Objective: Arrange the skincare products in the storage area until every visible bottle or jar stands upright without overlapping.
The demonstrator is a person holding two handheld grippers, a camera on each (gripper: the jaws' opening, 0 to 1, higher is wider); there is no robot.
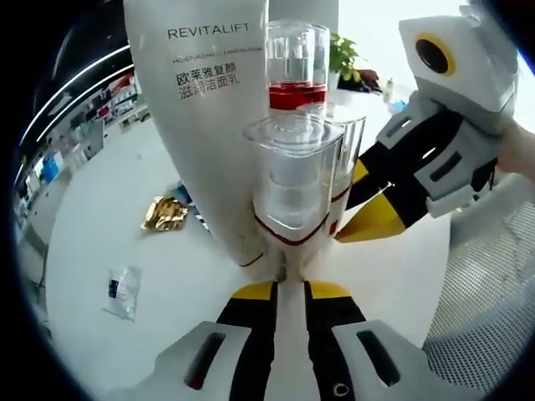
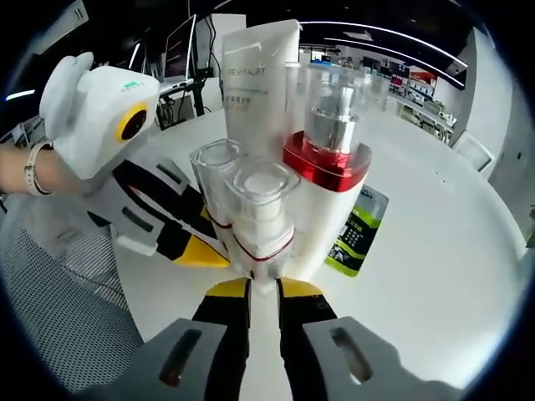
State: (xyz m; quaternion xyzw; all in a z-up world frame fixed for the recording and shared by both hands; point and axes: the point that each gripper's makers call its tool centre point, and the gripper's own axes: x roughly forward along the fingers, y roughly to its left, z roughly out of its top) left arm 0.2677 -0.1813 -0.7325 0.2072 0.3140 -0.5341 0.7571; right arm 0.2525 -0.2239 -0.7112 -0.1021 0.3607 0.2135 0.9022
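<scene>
Straight ahead of my left tongs (image 1: 286, 288) stands a tight cluster of skincare products on the white round surface (image 1: 109, 225). The biggest is a tall white tube (image 1: 201, 109) printed REVITALIFT with Chinese lettering, standing on its cap end. Just in front of it, nearest my left tongs, is a small pump bottle (image 1: 288, 188) with a clear square cap, white body and a thin red line around it; the tongs' yellow-tipped black jaws sit close together right at its base, and I cannot tell whether they pinch it. Behind it a taller bottle (image 1: 297, 71) shows a clear cap over a red collar, with another clear-capped bottle (image 1: 347, 142) beside it. All stand upright, touching or nearly so. My right tongs (image 1: 368, 219) come in from the right of that cluster, tips against the bottles. From the right gripper view, my right tongs (image 2: 264, 288) hold their jaws narrowly apart at the foot of a clear-capped pump bottle (image 2: 263, 217); its twin (image 2: 216, 180) stands to the left, the red-collared bottle (image 2: 328, 159) to the right. A green and black sachet (image 2: 359, 234) lies flat beyond, to the right. Farther left of my left tongs lie a gold foil wrapper (image 1: 165, 212) and a small clear packet (image 1: 123, 291). A wrist with a bracelet (image 2: 33, 171) steers the left tongs.
</scene>
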